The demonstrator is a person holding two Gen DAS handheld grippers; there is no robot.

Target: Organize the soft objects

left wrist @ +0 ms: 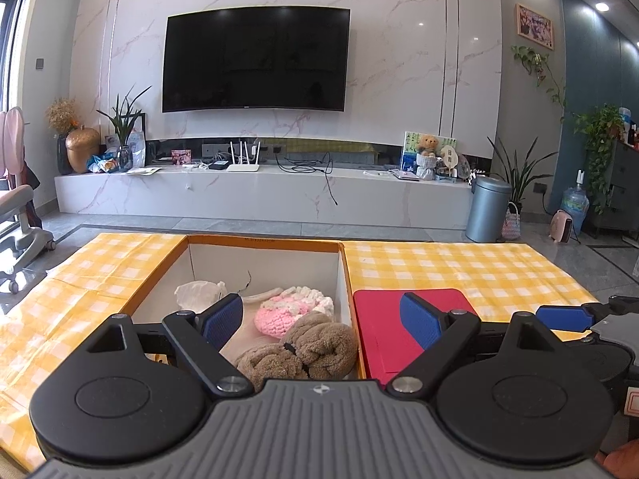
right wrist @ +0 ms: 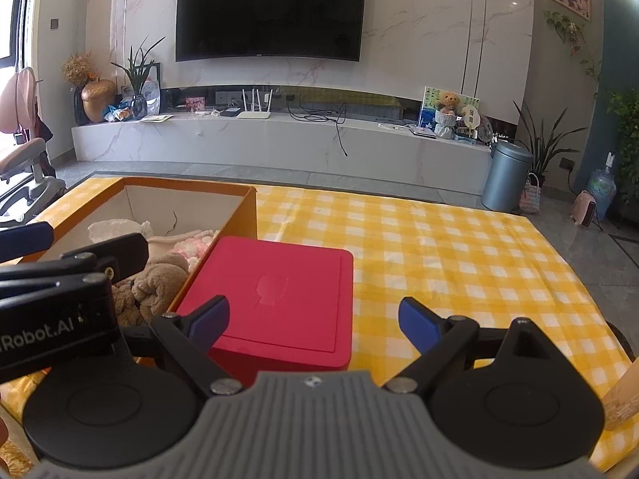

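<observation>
An open orange box point(left wrist: 263, 241) point(right wrist: 243, 215) stands on the yellow checked cloth. Inside lie a brown twisted plush point(left wrist: 315, 345) point(right wrist: 159, 283), a pink and white knitted piece point(left wrist: 285, 311) point(right wrist: 191, 247) and a white soft item point(left wrist: 197, 293) point(right wrist: 112, 227). A flat red lid point(left wrist: 383, 343) point(right wrist: 279, 299) lies just right of the box. My left gripper point(left wrist: 323, 319) hangs open over the box's near right corner, nothing between its blue pads. My right gripper point(right wrist: 313, 321) is open over the lid's near edge, not touching it.
The yellow checked cloth point(right wrist: 459, 263) covers the table, bare to the right of the lid. Beyond the far edge are a grey floor, a marble TV bench point(left wrist: 263, 195), a wall TV, a metal bin point(left wrist: 487, 207) and plants. An office chair point(left wrist: 20, 231) stands at far left.
</observation>
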